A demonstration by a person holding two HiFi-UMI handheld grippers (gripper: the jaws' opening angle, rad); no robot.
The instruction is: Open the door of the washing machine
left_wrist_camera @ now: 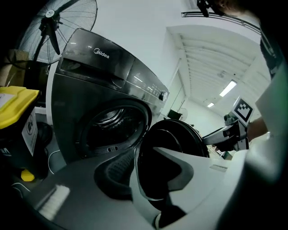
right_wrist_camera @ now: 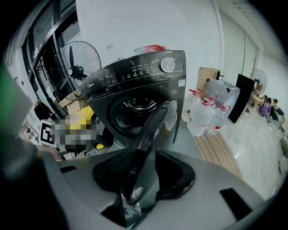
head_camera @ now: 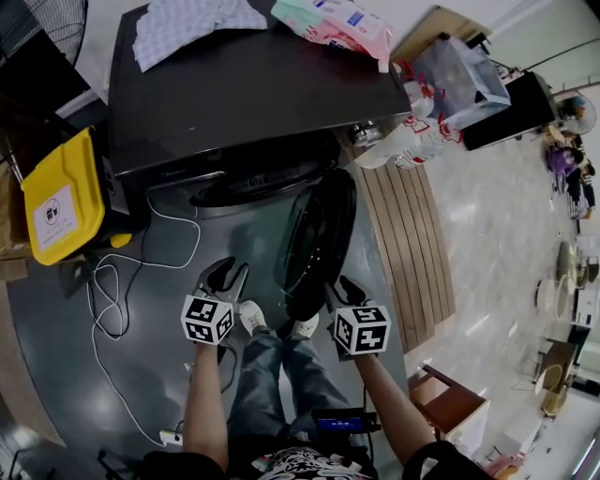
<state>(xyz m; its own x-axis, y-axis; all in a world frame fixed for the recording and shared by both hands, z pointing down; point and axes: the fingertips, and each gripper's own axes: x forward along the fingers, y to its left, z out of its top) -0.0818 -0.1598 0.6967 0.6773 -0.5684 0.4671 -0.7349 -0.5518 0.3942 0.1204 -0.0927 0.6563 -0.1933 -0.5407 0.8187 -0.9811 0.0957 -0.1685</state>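
Shows the door (head_camera: 319,239) of the washing machine (head_camera: 234,103) already swung well out, standing edge-on and roughly square to the front, hinged side at the cabinet and free rim near the person's shoes (head_camera: 251,317).

Has the right tool (head_camera: 345,286) at that free rim, one jaw on each side and seemingly closed on the edge. Probably placed there because the rim farthest from the hinge gives the easiest swing and a thin lip to grip.

Has the left tool (head_camera: 228,274) well apart from the door, over the floor before the opening, jaws apart with nothing between them. Looks parked out of the door's arc, since one grip is enough for this job.

Judging by the angle, little or nothing is left to do beyond letting go.

From the head view alone: the layout from above, with both tools, a checked cloth (head_camera: 192,28) on the machine's top, a yellow bin (head_camera: 61,202) at its left and a white cable (head_camera: 141,272) on the floor. No look into the machine there.

From the left gripper view alone: the open mouth and steel drum (left_wrist_camera: 105,123), the door's dark inner side, and a fan (left_wrist_camera: 58,27) behind.

From the right gripper view alone: the rim running down between the jaws, which settles the grip, plus water bottles (right_wrist_camera: 207,119) beside the machine.
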